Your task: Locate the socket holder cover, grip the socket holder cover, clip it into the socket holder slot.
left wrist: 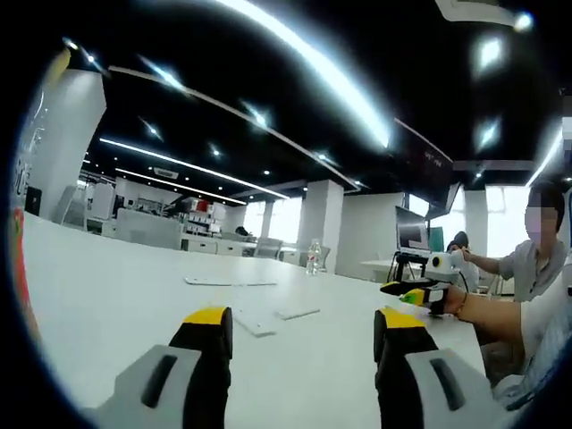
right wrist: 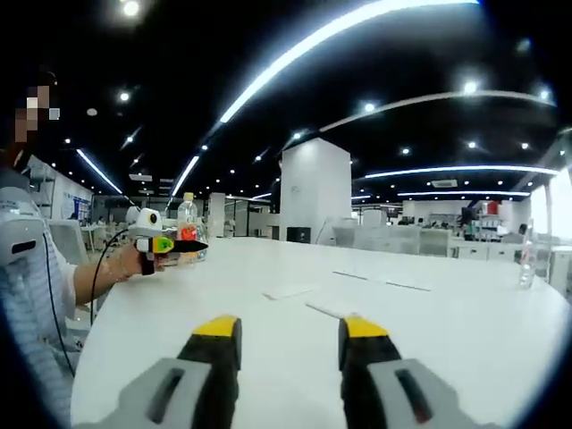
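Observation:
Two flat white pieces (left wrist: pixel 255 322) (left wrist: pixel 297 313) lie on the white table (left wrist: pixel 116 313) just beyond my left gripper (left wrist: pixel 304 323), which is open with nothing between its yellow-tipped jaws. Farther back lies a long thin white strip (left wrist: pixel 231 281). In the right gripper view the same flat pieces (right wrist: pixel 290 291) (right wrist: pixel 331 310) lie ahead of my right gripper (right wrist: pixel 290 331), also open and empty. I cannot tell which piece is the socket holder cover or the holder. Each gripper appears in the other's view, held over the table edge by a hand: the right one (left wrist: pixel 420 291), the left one (right wrist: pixel 163 243).
A water bottle (left wrist: pixel 313 256) stands far back on the table; another bottle (right wrist: pixel 187 229) stands behind the left gripper. A seated person (left wrist: pixel 536 259) is at the table's right end. More thin strips (right wrist: pixel 384 282) lie mid-table. Office desks and pillars stand behind.

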Tool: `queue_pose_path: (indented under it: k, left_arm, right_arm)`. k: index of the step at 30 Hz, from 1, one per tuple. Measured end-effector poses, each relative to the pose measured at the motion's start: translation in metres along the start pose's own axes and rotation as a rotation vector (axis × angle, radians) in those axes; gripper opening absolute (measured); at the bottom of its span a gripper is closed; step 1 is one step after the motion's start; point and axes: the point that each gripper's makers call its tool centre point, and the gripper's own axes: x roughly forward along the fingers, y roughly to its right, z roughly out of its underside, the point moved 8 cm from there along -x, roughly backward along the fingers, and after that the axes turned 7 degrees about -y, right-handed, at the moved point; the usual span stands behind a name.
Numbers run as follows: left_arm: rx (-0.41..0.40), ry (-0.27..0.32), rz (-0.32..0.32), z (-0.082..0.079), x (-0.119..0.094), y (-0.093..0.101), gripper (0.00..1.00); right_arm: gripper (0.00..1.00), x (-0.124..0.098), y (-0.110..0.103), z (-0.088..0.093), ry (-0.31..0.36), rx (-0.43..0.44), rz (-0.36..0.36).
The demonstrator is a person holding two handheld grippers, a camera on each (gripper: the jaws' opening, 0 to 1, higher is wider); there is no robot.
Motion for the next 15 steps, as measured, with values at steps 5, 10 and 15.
queue_pose_path:
  k: [5, 10, 15]
  left_arm:
    - [0.003, 0.015, -0.008, -0.0019, -0.0028, -0.0003, 0.66]
    - [-0.053, 0.057, -0.018, -0.0056, -0.0068, -0.0045, 0.66]
    - [-0.053, 0.059, -0.045, -0.0063, -0.0086, -0.0071, 0.66]
  right_arm:
    - [0.43, -0.0022, 0.0017, -0.0003, -0.001, 0.0, 0.03]
    - [0.42, -0.0025, 0.0016, -0.0004, -0.005, 0.002, 0.041]
    - [0.42, -0.0015, -0.0001, -0.0003, -0.016, -0.011, 0.035]
